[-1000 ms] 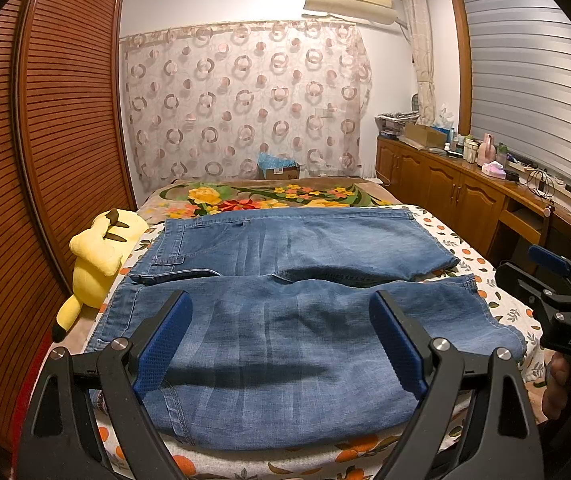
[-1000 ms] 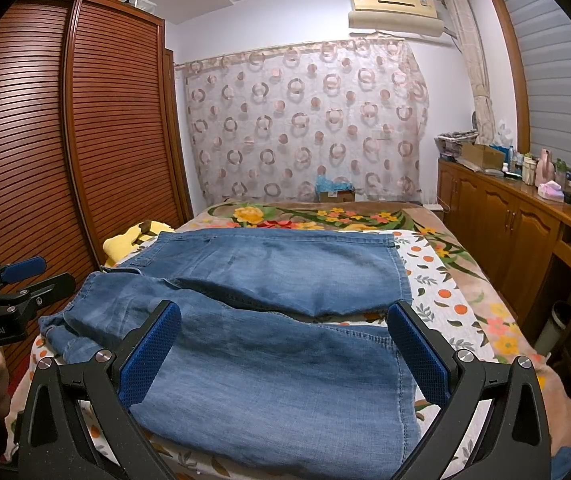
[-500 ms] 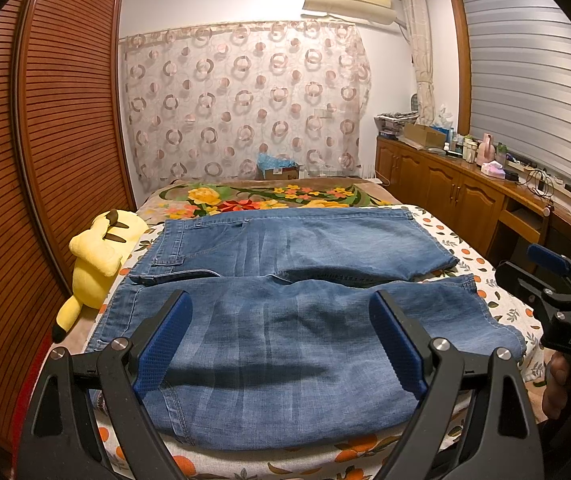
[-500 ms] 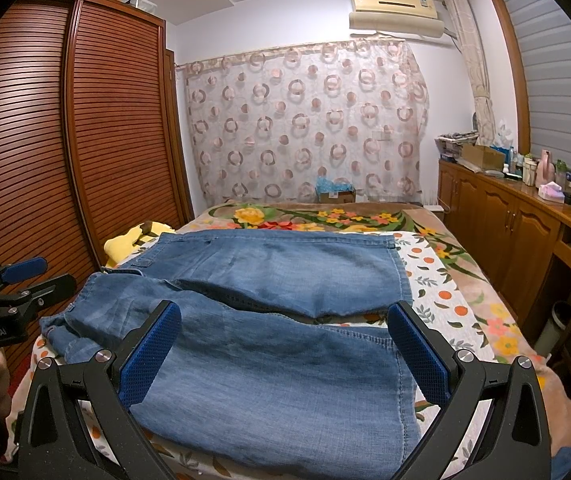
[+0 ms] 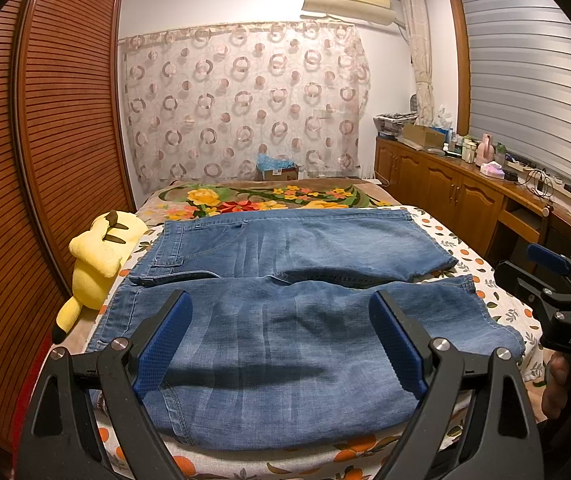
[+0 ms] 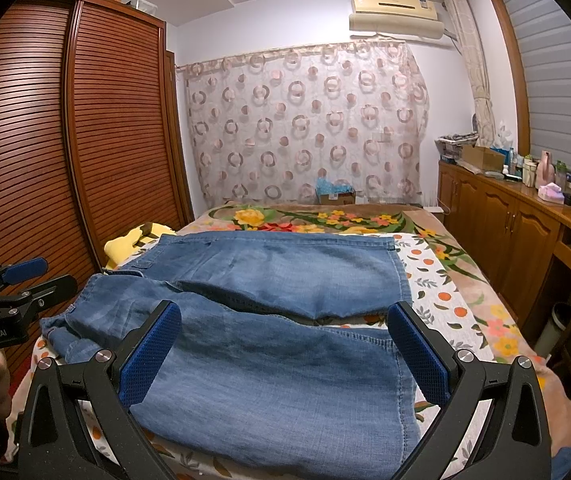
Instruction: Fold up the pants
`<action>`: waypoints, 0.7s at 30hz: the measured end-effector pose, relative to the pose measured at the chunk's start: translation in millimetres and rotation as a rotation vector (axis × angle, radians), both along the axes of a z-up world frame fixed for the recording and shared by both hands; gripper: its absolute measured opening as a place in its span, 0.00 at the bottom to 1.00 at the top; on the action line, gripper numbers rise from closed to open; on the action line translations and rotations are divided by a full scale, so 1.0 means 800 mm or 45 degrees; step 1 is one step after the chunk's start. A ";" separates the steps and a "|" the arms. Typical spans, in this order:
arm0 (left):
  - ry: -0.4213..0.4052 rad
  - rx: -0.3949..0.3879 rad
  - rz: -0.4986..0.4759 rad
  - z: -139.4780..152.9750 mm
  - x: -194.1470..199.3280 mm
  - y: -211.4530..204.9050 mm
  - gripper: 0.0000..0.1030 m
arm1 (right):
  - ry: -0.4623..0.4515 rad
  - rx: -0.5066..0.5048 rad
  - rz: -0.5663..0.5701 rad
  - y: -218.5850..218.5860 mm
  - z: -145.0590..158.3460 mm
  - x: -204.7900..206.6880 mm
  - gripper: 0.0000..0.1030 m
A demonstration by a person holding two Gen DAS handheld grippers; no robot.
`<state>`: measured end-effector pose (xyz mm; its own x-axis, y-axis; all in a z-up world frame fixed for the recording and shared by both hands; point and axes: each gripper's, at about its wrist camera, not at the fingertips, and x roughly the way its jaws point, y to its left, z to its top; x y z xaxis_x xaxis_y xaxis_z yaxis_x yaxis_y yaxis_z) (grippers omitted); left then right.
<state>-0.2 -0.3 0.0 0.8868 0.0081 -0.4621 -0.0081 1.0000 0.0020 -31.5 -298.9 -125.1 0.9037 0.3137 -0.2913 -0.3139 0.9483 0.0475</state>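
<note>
Blue denim pants [image 5: 285, 320] lie spread flat across the bed [image 5: 497, 304], waistband to the left and leg hems to the right, one leg nearer me and one farther. Their near leg [image 6: 269, 384] fills the lower half of the right wrist view. My left gripper [image 5: 281, 340] hovers open above the near leg toward the waist end, nothing between its blue pads. My right gripper [image 6: 285, 348] hangs open above the near leg toward the hem end, also holding nothing. Each gripper shows at the edge of the other's view, held by a hand.
A yellow plush toy [image 5: 97, 260] lies at the bed's left edge beside the slatted wooden wardrobe [image 5: 45, 160]. A wooden cabinet [image 5: 465, 200] with clutter on top runs along the right wall. A small bin [image 6: 557, 324] stands by it. A floral blanket [image 5: 277, 198] covers the bed's far end.
</note>
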 end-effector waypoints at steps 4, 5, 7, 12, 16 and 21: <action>0.000 0.001 0.000 0.000 0.000 0.000 0.88 | 0.000 0.001 -0.001 0.000 0.000 0.000 1.00; 0.000 0.001 0.000 0.000 0.000 0.000 0.88 | 0.000 0.001 0.000 0.000 0.000 0.000 1.00; -0.001 0.001 0.000 0.000 0.000 0.000 0.88 | 0.001 0.001 0.000 0.001 0.000 0.000 1.00; -0.001 0.002 0.000 0.000 0.000 0.000 0.88 | 0.001 0.001 0.001 0.001 0.001 0.000 1.00; -0.001 0.001 0.000 0.000 0.000 0.000 0.88 | 0.000 0.001 0.000 0.001 0.001 0.000 1.00; -0.001 0.002 0.000 0.000 0.000 0.000 0.88 | 0.000 0.001 0.002 0.001 0.001 0.001 1.00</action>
<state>-0.3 -0.4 0.0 0.8872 0.0089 -0.4614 -0.0081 1.0000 0.0037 -31.0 -298.3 -124.0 0.9032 0.3152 -0.2913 -0.3151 0.9478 0.0487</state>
